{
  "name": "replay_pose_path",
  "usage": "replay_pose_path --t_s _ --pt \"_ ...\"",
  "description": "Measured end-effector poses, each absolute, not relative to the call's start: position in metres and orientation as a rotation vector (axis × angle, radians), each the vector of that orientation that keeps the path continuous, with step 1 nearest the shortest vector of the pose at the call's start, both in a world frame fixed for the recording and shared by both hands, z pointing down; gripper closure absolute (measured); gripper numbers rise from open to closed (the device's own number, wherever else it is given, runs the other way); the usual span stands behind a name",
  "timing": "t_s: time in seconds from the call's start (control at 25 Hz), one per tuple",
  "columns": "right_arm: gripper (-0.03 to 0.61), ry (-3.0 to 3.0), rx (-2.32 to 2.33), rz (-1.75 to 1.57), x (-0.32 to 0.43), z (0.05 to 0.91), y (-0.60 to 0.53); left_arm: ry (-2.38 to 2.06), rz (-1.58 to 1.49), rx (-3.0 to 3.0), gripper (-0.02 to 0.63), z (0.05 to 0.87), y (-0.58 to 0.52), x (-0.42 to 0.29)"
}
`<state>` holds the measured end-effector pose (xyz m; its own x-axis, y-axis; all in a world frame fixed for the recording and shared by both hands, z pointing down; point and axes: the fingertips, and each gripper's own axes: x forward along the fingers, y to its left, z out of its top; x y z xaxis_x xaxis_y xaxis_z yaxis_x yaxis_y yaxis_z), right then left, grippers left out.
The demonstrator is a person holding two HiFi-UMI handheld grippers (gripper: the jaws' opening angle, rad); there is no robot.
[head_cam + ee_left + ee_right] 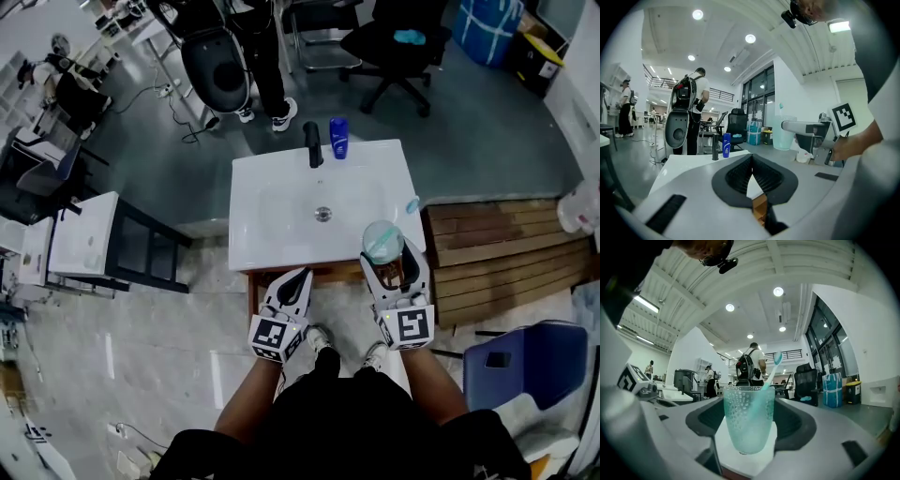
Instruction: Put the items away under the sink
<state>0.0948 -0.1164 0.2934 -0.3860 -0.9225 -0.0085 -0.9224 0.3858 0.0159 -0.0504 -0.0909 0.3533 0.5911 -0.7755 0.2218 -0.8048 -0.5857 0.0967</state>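
One teal tumbler (749,420) with toothbrush (771,370) is clamped upright between the right gripper's (750,414) wide-set jaws. The left gripper's (751,160) jaws are pressed together, empty.

Your cup (749,420) is translucent teal plastic w/ a beaded, bumpy wall; the toothbrush (774,363) in it is smooth plastic too. Sink (272,211) looks like glossy white ceramic, faucet (313,145) matt black. Blue bottle (338,138) = shiny plastic. Cabinet (333,272) = bare wood. Your left gripper (751,158) fingers (736,177): black ribbed pads, matt; shell is smooth grey plastic.
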Motion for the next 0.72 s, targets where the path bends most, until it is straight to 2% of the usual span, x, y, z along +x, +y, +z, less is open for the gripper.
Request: replay_pose_path --t_s 0.24,0.72 --pt "0.244 -2.658 1.65 -0.069 0.107 0.295 -0.082 -1.449 0.216 2.573 0.595 0.352 -0.059 -0.035" --pt "0.244 -2.687 1.658 -0.026 0.106 0.324 -0.056 -1.586 0.256 2.463 0.595 0.38 -0.02 -0.06"
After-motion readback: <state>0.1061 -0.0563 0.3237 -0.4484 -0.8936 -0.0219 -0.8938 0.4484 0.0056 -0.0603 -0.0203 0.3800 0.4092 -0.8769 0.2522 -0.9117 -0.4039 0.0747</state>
